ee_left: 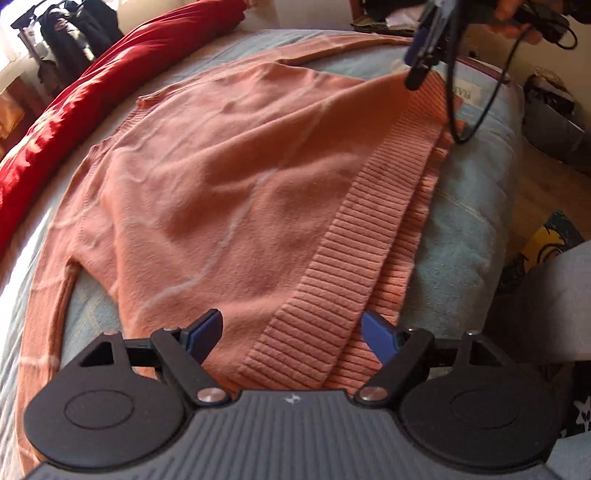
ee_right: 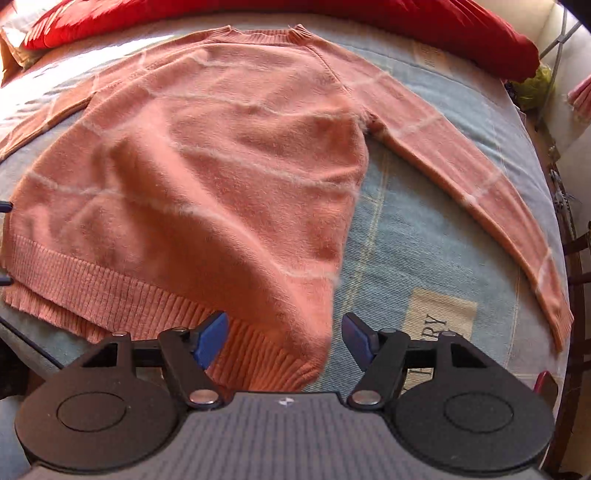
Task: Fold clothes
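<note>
- Sweater (ee_right: 221, 155): salmon-pink knit with thin pale stripes, lying spread on the bed (ee_right: 424, 229), neck toward the red duvet (ee_right: 369, 14).
- One sleeve (ee_right: 480, 173) lies stretched out on the blue-grey cover, apart from the sweater body; the other sleeve (ee_left: 48, 291) curves along the opposite side of the body.
- Ribbed hem (ee_left: 332, 266): the near edge of the sweater, with a second ribbed layer showing under it (two layers, slightly offset).
- Left claw (ee_left: 291, 339): spread wide just above one hem corner; blue pads (ee_left: 380, 338) clear of the knit, nothing gripped.
- Right claw (ee_right: 280, 341): likewise wide above the other hem corner, where the fabric looks lifted and blurred; pads not pressing on it. In the left wrist view it hangs at the far hem corner, in a person's hand (ee_left: 517, 22) with a black cable (ee_left: 480, 110) looping down.
- Beige printed label (ee_right: 439, 325) on the bed cover beside that corner.
</note>
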`<state>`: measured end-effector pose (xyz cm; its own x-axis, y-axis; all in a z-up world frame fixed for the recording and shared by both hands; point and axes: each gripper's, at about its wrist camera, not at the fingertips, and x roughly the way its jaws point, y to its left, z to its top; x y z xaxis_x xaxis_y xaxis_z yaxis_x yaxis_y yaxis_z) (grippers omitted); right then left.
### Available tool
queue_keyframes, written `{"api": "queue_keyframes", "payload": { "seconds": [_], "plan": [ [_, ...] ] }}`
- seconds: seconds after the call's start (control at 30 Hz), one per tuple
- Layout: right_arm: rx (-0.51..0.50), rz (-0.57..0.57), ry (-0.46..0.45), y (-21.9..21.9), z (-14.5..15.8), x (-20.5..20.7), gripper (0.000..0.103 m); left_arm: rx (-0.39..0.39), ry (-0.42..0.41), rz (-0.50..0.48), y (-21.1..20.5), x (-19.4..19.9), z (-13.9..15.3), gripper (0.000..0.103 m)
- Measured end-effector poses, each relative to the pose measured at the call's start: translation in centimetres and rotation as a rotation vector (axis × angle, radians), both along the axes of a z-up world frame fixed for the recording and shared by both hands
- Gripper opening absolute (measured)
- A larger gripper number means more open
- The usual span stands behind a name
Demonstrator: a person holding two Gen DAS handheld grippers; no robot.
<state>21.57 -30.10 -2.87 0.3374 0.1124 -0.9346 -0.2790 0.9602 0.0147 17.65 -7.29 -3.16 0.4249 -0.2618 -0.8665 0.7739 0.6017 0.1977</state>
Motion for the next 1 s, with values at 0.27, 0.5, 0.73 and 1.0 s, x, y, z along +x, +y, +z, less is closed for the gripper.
{"api": "queue_keyframes", "payload": {
  "seconds": [0.27,0.5,0.73,1.0],
  "plan": [
    [0.035,0.054,0.009,2.4,-1.5,-0.5,0.077,0.064,-0.057,-0.196,-4.1,-2.7,-3.0,0.083],
    [0.058,0.039,-0.039,1.8,-0.6,-1.2,0.077,0.023,0.023,-0.114,-3.2,-1.8,-2.8,0.083],
    [0.024,0.195,-0.106,4.3,-0.2,-2.4,0.077,0.089,-0.084,-0.188,-3.7,-3.3,-3.1,0.087],
    [-0.002,0.379,-0.172,7.4,-0.1,-3.6,0.077,0.066,-0.23,-0.125,-3.9,-2.3,-1.5,0.089]
  ]
}}
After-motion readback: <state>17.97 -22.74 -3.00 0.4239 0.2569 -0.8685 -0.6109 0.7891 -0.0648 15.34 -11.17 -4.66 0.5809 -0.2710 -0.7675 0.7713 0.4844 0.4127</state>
